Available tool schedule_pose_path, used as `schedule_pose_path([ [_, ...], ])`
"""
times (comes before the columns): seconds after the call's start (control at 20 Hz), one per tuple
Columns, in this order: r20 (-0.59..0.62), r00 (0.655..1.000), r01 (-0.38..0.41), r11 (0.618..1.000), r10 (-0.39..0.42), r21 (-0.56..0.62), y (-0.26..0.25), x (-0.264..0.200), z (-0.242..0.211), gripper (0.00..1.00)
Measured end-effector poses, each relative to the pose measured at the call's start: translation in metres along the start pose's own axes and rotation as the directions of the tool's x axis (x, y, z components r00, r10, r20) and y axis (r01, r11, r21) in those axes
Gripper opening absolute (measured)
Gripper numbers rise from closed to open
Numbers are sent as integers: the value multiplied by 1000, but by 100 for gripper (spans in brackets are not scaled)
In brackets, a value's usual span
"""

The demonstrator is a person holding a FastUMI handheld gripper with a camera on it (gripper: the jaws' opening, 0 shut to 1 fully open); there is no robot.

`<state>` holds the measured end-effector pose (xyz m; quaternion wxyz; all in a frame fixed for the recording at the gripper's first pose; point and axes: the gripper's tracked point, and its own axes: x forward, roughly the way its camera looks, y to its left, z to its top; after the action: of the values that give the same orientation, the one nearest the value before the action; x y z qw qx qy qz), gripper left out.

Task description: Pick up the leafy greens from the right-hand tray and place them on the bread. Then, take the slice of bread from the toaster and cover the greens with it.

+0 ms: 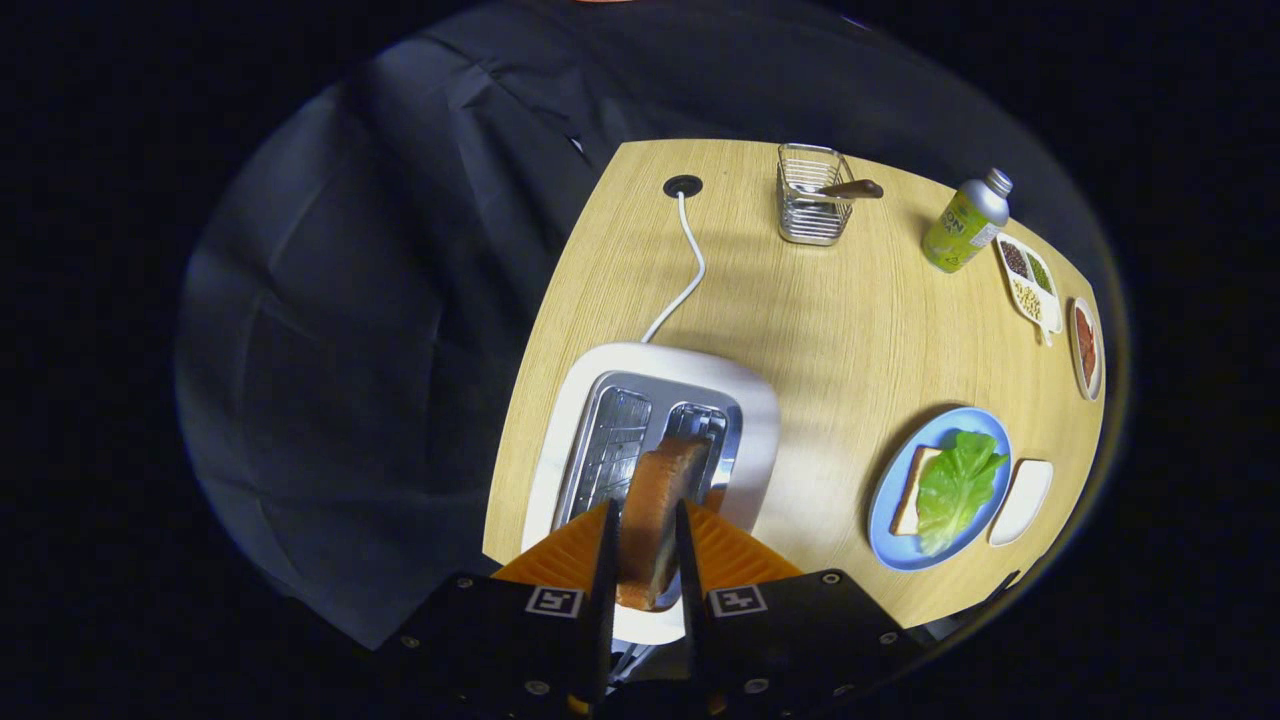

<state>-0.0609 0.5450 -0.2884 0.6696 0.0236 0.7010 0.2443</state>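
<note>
Toast slice point(655, 520) clamped between both fingers of hand-held gripper point(645, 545), lifted just above toaster point(660, 440) slot. Greens point(955, 485) already on bread point(912, 488), blue plate point(900, 545), well apart across desk point(800, 320). Risk: edge grip on thin slice; tilt in transit may drop it or knock greens askew.

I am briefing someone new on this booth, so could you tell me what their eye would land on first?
First, the toast clamped between the tool's fingers, lifted above the white toaster. Next, across the wooden table, the blue plate with a green leaf lying on a slice of bread.
</note>
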Motion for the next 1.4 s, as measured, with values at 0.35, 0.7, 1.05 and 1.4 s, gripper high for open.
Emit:
schedule_pose_path([
  [0.35, 62, 992, -113, 993, 111, 33, -6, -14, 10, 12],
  [0.7, 168, 943, -297, 954, 287, 39, -19, -74, 17, 11],
  [1.05, 277, 885, -402, 914, 374, 52, -67, -123, 14, 11],
  [1.4, 326, 884, -383, 919, 336, 91, -151, -127, -10, 11],
])
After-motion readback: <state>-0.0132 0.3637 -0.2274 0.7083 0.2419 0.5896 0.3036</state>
